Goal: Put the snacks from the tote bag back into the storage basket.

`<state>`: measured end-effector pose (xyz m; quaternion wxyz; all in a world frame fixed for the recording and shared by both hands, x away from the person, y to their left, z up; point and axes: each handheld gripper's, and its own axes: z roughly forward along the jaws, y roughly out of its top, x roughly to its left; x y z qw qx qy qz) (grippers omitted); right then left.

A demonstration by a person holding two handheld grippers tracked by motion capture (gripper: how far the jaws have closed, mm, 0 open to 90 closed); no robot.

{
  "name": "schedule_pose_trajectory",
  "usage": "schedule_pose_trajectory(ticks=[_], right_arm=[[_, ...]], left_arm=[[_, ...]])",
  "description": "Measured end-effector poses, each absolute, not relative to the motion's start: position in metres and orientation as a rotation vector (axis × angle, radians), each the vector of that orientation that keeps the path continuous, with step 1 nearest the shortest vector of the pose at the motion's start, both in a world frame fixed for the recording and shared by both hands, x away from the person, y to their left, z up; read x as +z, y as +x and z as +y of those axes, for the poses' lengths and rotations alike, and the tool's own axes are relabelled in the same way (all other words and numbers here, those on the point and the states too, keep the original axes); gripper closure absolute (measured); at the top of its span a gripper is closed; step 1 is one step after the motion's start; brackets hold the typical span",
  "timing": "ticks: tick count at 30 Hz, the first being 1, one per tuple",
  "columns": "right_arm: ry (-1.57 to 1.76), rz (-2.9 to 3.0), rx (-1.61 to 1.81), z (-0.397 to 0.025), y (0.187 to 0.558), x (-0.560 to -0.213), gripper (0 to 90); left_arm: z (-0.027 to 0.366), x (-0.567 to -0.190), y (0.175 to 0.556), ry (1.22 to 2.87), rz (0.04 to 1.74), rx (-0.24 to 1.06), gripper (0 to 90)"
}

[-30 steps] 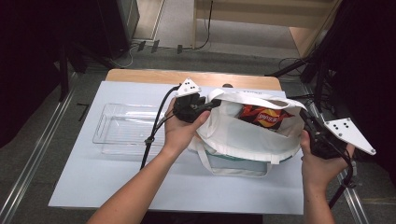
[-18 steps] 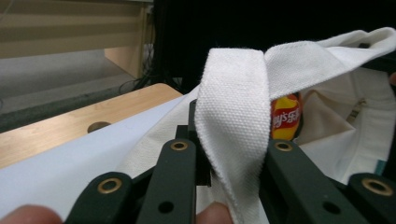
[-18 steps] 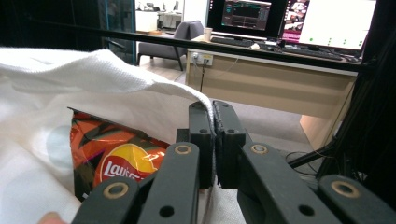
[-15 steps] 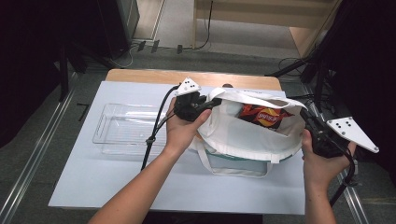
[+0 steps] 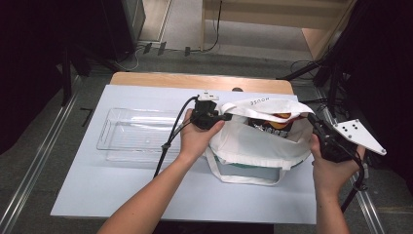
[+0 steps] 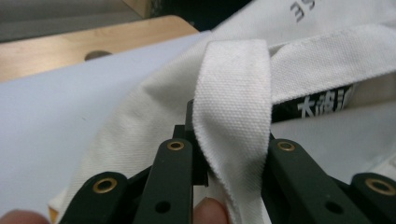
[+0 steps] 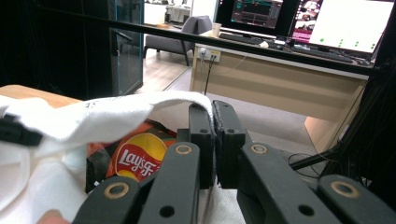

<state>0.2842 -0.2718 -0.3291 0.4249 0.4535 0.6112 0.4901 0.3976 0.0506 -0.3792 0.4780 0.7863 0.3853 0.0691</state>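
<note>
Tote bag [image 5: 253,146] of white canvas, standing on the right half of the pale blue table sheet [image 5: 122,195], mouth held open from both sides. Left gripper [image 5: 225,116] at the bag's left rim, palm wrapped over the body, forearm slanting in from bottom centre; jaws closed on the bag's webbing handle [image 6: 233,107], which drapes down between them in the left gripper view. Right gripper [image 5: 311,123] at the bag's right rim, hand [image 5: 331,168] low at the table's right edge, grey three-cornered plate [image 5: 358,136] jutting past that edge; jaws pressed nearly together on a fold of the white rim fabric [image 7: 177,100], seen pinched at the tips in the right gripper view.

Inside the open mouth: one Lay's crisp packet [image 7: 140,158], red and yellow logo facing up, plus a dark packet [image 5: 265,127] just beside it; whether more lies beneath, impossible to tell.

Left of the bag, one clear plastic tray [image 5: 139,134], long side parallel to the table's far edge, just beside the left hand's cable [image 5: 170,136]. Open sheet along the near edge in front of bag and tray, and a narrower strip at the far side before the bare wooden tabletop [image 5: 195,80]. Little margin on the right, the bag close to that edge.

Count: one bag, two visible packets, one tray, two grippers.
</note>
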Motion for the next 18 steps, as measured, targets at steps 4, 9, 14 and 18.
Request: schedule_pose_trajectory(ticks=[4,9,14,18], right_arm=[[1.131,1.53,1.221,-0.275,0.29,-0.333,88.2],[1.164,1.508,1.197,-0.284,0.305,-0.334,85.9],[1.227,1.565,1.164,-0.294,0.331,-0.336,84.6],[1.311,1.647,1.114,-0.295,0.349,-0.346,88.6]], left_arm=[[0.048,-0.389,0.392,1.959,0.914,0.132,81.4],[0.053,-0.376,0.377,1.935,0.817,0.189,82.7],[0.064,-0.353,0.366,1.881,0.702,0.22,84.1],[0.067,-0.346,0.363,1.856,0.646,0.179,84.4]])
